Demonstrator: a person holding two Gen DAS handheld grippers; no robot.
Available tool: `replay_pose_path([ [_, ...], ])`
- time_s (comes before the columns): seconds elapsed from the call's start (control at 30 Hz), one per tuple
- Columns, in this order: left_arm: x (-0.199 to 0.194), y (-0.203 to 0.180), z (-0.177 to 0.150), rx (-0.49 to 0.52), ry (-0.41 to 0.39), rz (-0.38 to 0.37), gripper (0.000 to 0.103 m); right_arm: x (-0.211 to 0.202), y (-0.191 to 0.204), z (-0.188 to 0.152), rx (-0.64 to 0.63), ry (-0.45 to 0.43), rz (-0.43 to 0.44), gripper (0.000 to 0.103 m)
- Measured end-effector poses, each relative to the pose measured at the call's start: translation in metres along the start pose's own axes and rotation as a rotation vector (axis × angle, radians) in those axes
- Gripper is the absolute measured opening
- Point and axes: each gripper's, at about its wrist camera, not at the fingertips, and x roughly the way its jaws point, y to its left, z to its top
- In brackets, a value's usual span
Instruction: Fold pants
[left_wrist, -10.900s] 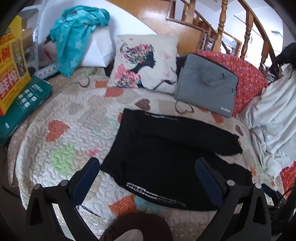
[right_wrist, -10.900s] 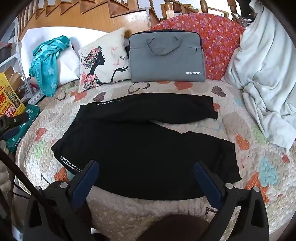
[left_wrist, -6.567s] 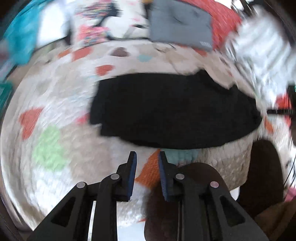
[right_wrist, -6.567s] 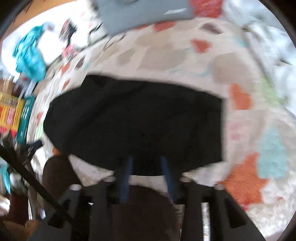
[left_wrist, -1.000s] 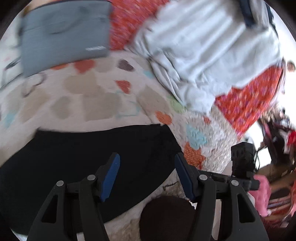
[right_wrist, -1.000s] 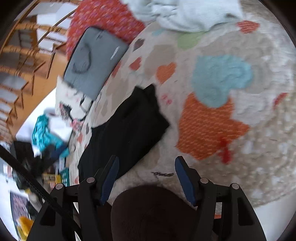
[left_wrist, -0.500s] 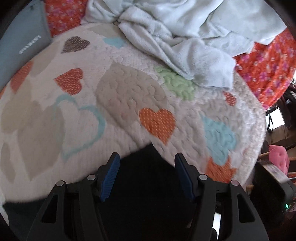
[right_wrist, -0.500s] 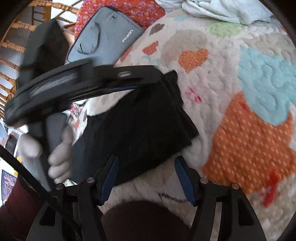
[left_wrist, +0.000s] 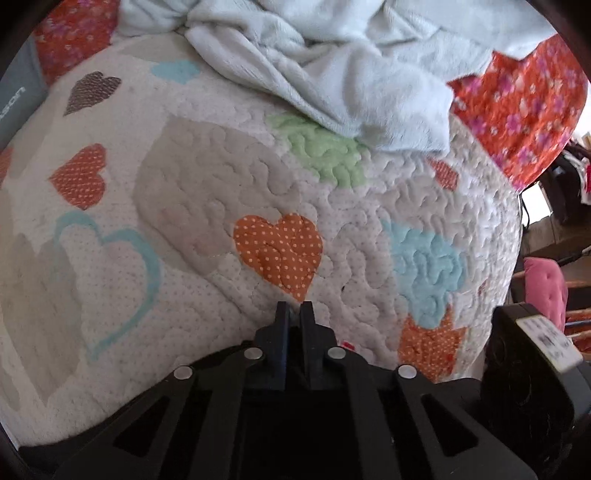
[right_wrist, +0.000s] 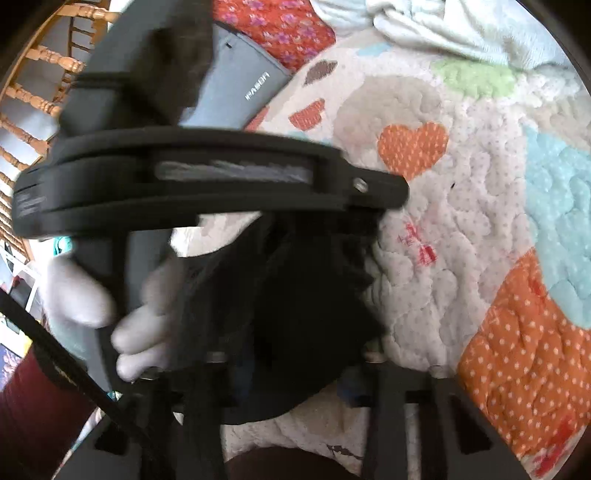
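The black pants (right_wrist: 306, 295) lie on the heart-patterned quilt (right_wrist: 461, 229), their leg end bunched in the middle of the right wrist view. My left gripper (left_wrist: 294, 312) is shut, its jaws pressed together; in the right wrist view (right_wrist: 391, 199) it comes in from the left and pinches the top corner of the pants' end. A white-gloved hand (right_wrist: 110, 295) holds it. My right gripper (right_wrist: 291, 373) sits just in front of the pants' end; its fingers are dark and blurred behind the cloth, so their gap is unclear.
A pale blue blanket (left_wrist: 351, 66) is heaped at the far side of the quilt. A grey laptop bag (right_wrist: 240, 77) leans on a red floral cushion (right_wrist: 280, 26). The quilt's edge drops off on the right, by a pink stool (left_wrist: 543, 288).
My left gripper has shut from wide open and now pinches the pants' end. My right gripper has moved closer, so the cloth fills more of its view.
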Motion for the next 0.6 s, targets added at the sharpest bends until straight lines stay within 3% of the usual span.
replay_pose_path([
  [0.1,-0.024,0.010,-0.011,-0.062,-0.068,-0.044,0.005,-0.003,0.012,0.004,-0.036,0.011,-0.003,0.023],
  [0.3,-0.094,0.044,-0.048,-0.210,-0.238,-0.120,0.005,0.001,0.065,0.010,-0.148,0.037,0.024,0.021],
  [0.6,-0.176,0.146,-0.178,-0.558,-0.469,-0.178,0.005,0.066,0.174,-0.009,-0.398,0.200,0.056,0.021],
])
